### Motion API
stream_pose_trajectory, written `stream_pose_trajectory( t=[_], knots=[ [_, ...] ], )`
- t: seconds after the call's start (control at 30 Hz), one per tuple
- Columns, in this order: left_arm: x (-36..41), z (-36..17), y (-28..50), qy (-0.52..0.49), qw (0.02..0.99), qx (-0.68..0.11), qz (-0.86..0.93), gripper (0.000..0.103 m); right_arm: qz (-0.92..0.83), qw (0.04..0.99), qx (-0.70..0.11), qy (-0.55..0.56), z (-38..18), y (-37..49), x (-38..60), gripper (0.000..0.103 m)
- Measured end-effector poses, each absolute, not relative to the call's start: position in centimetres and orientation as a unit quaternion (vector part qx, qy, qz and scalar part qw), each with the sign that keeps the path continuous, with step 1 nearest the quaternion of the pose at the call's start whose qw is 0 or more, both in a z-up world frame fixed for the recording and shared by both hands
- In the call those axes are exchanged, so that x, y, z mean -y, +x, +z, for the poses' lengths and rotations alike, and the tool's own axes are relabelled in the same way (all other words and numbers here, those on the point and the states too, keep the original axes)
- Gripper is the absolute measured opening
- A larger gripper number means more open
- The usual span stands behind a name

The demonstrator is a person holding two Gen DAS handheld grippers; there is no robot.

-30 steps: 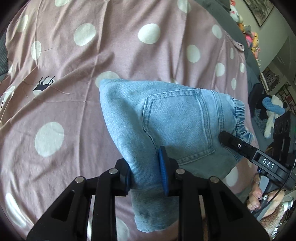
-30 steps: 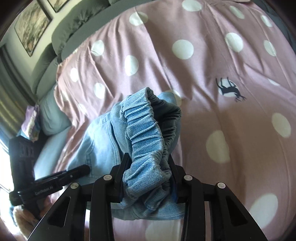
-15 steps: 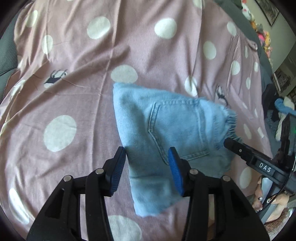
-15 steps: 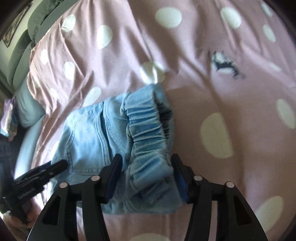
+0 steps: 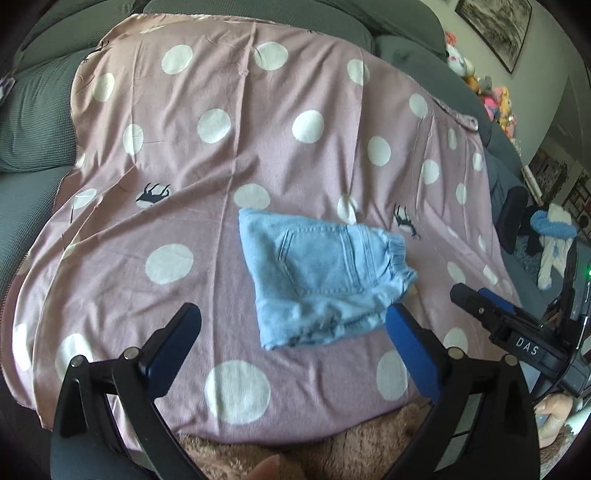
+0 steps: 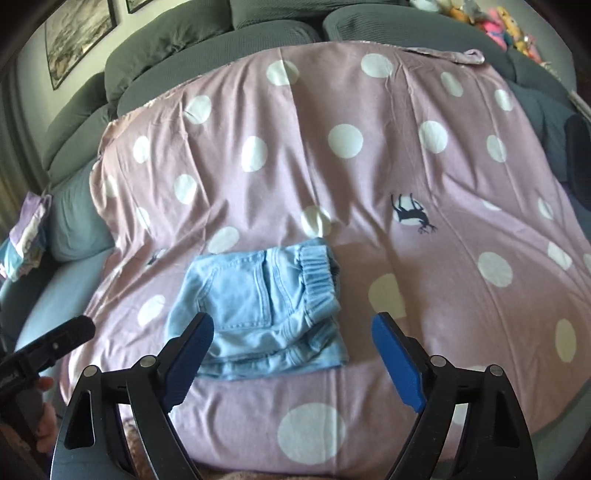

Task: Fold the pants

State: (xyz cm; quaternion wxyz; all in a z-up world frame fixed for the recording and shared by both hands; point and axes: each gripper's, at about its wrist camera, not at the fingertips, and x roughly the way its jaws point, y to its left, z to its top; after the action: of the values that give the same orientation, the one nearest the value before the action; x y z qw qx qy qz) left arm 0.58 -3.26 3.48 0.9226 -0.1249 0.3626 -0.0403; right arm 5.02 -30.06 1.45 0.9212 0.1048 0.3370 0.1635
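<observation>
The light blue denim pants (image 5: pixel 325 277) lie folded into a small bundle on the pink polka-dot sheet (image 5: pixel 221 177), back pocket up, elastic waistband to the right. They also show in the right wrist view (image 6: pixel 262 310). My left gripper (image 5: pixel 291 325) is open wide, raised and pulled back from the bundle, holding nothing. My right gripper (image 6: pixel 291 336) is open wide too, above the near edge of the bundle, empty. The right gripper's body shows at the right of the left wrist view (image 5: pixel 517 328).
The sheet covers a grey sofa with cushions (image 6: pixel 166 33) at the back. Stuffed toys (image 5: pixel 495 96) sit at the far right. A brown fluffy fabric (image 5: pixel 332 454) lies at the near edge. A folded purple cloth (image 6: pixel 26 236) rests at the left.
Both grippers have let go of the pants, opened wide and pulled back and up. The pants have dropped flat onto the sheet as a folded bundle.
</observation>
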Motion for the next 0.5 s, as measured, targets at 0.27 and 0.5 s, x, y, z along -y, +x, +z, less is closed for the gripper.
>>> stream_pose_trajectory(
  t=[0.27,0.5],
  knots=[
    [4.5,2.2,-0.7,-0.099,0.914,-0.392,-0.040,0.102,0.146,0.917,-0.356,0.107,0.3,3.8,29.7,0.087],
    [4.9,1.8,-1.5,-0.082,0.910,-0.404,-0.044,0.102,0.156,0.913,-0.360,0.110,0.1,2.9,29.5,0.087]
  ],
)
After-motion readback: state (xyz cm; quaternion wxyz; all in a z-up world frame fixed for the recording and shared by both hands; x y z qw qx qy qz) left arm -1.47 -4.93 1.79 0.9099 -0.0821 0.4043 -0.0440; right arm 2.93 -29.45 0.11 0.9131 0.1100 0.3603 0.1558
